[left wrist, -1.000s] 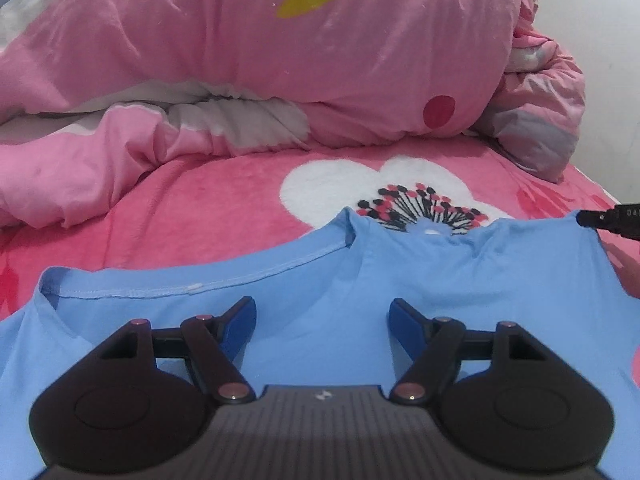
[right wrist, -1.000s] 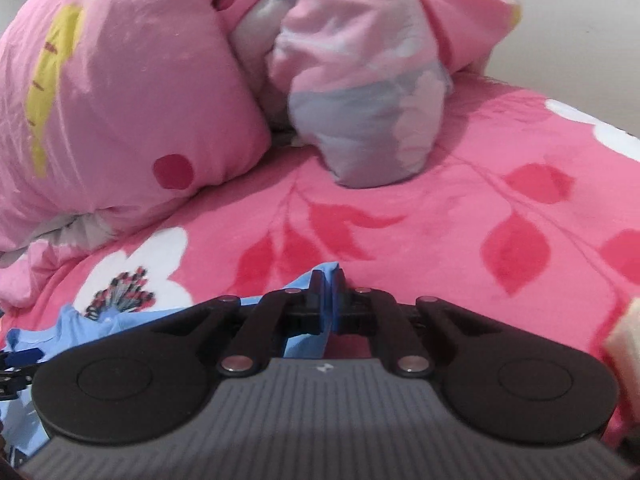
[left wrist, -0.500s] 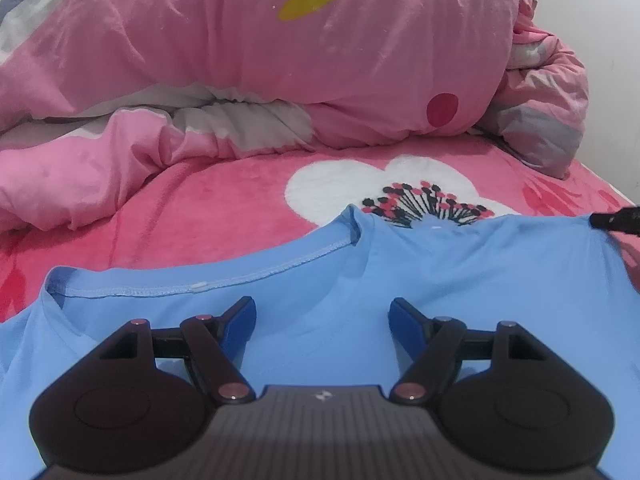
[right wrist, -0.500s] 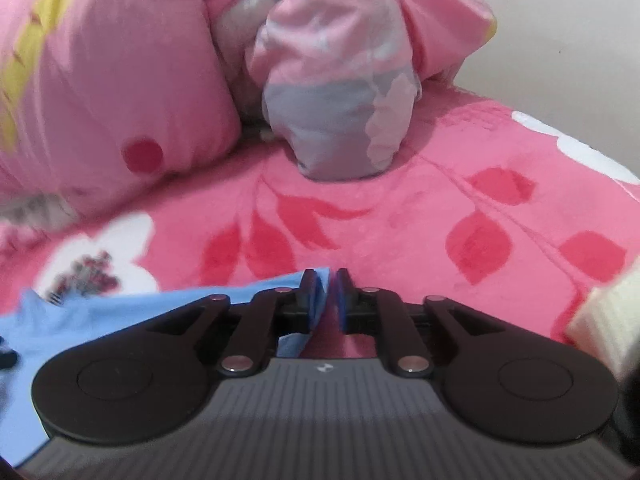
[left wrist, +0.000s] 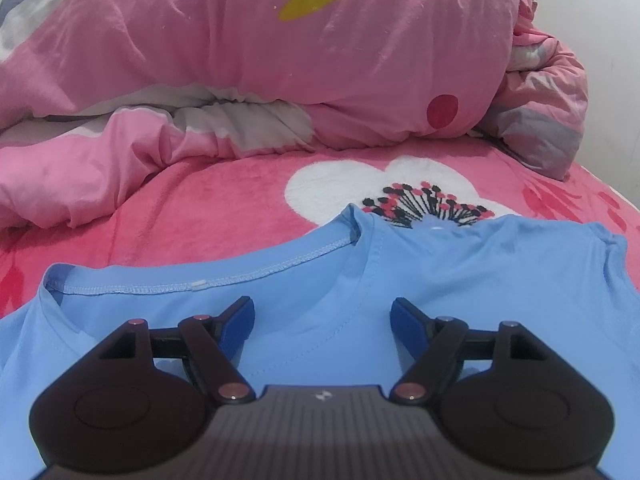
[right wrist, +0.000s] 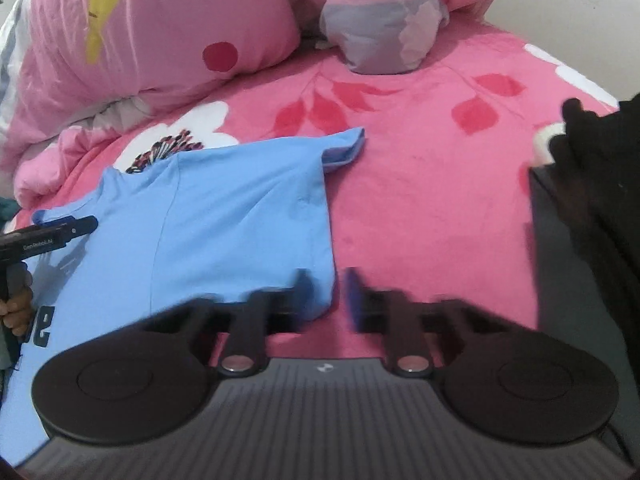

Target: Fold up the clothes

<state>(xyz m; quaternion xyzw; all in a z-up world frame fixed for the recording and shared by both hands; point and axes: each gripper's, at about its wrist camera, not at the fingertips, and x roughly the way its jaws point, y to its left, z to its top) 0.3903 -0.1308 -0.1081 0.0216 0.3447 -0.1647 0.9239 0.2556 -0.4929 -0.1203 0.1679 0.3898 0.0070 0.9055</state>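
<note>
The left gripper (left wrist: pixel 322 320) is held low and level, its blue-padded fingers (left wrist: pixel 238 322) spread wide. The right gripper (right wrist: pixel 326 294) is blurred, yet its jaws appear parted. A hand (right wrist: pixel 16 306) is seen wrapped around the left gripper's handle.

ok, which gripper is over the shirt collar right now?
The left gripper: jaws wide open over the blue shirt, just short of its stitched neckline. The right gripper, also open, sits at the shirt's side edge over the pink blanket.
</note>
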